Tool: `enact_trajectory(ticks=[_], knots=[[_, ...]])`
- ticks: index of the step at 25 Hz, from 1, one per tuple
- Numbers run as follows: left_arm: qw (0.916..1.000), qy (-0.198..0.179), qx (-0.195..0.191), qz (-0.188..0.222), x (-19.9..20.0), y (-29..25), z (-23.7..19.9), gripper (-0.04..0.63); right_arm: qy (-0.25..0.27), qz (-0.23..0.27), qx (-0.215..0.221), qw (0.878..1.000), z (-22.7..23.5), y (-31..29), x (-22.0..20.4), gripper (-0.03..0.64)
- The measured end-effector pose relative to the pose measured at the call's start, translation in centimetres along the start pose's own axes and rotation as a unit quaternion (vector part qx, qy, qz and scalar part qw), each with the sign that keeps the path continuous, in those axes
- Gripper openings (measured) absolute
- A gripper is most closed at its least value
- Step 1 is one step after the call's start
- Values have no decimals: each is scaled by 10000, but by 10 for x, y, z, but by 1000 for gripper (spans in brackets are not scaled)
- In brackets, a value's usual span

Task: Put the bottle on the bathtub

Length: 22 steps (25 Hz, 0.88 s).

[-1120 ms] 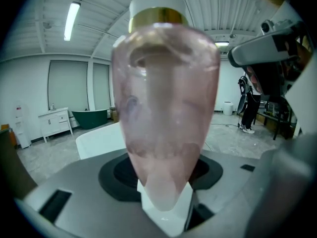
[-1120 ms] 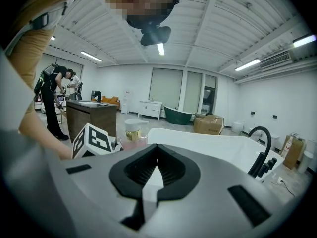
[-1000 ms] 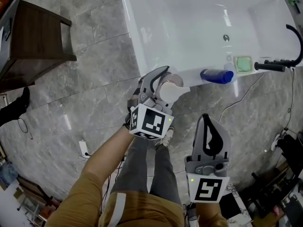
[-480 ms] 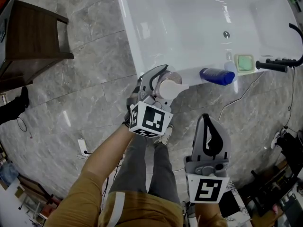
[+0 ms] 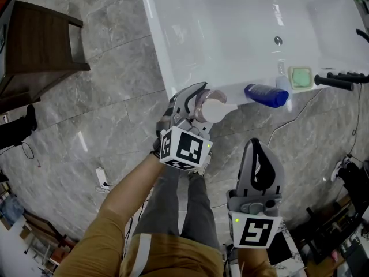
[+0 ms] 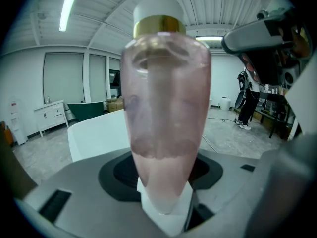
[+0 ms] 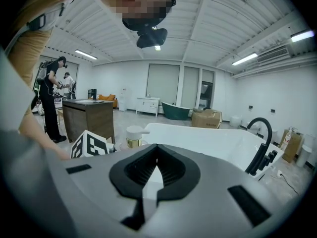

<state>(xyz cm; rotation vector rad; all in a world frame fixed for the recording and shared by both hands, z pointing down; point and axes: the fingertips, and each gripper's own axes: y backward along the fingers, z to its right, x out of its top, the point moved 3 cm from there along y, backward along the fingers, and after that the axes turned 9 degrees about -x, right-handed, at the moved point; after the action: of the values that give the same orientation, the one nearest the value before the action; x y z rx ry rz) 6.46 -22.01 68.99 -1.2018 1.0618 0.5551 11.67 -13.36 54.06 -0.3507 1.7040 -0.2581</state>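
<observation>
Starts nearest, at the bottom of the head view, with mustard sleeves (image 5: pixel 98 247) and grey trouser legs (image 5: pixel 173 206) over a grey stone floor (image 5: pixel 104 114). Holds the right tool (image 5: pixel 259 152) low and to the right, well short of the bathtub, jaws together and nothing between them, a marker cube (image 5: pixel 255 231) behind. Holds the left tool (image 5: pixel 199 104) further forward, clamped on the lower body of the bottle (image 5: pixel 214 109), with its own marker cube (image 5: pixel 184 148) facing up just behind the jaws. Shows, in the left gripper view, a translucent pink bottle standing up between the pads, narrow end down in the grip, gold collar and white cap on top. Puts the bottle right at the near corner of the white bathtub (image 5: pixel 230 27), over its rim; cannot tell whether touching the rim or just above it. Includes a thin white cable (image 5: pixel 294 120) trailing across the floor just below that rim. Finds, further right along the same rim, a blue bottle (image 5: pixel 266 94) lying on its side, then a square green pad (image 5: pixel 300 77), then a black tap (image 5: pixel 340 81) at the tub's end. Shows a round drain (image 5: pixel 278 40) in the tub bottom beyond the blue bottle. Ends far left with a dark wooden cabinet (image 5: pixel 34 39) on the floor, well apart from the tub.
</observation>
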Motion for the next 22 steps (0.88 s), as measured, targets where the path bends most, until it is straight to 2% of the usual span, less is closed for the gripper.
enact_trajectory(ticks=[6,11,17,22], knots=[[10000,-3,-71,-63,-1,0,6,236,-48,56,9,10000,2,0,3,5],[9998,-129,129,11,-1,-2,7,236,-50,39,-53,10000,3,2,3,5],[9997,127,53,190,0,-3,7,238,-28,-2,-81,10000,3,13,-1,5],[9995,224,24,224,0,-3,8,290,-48,53,-131,9999,6,16,2,5]])
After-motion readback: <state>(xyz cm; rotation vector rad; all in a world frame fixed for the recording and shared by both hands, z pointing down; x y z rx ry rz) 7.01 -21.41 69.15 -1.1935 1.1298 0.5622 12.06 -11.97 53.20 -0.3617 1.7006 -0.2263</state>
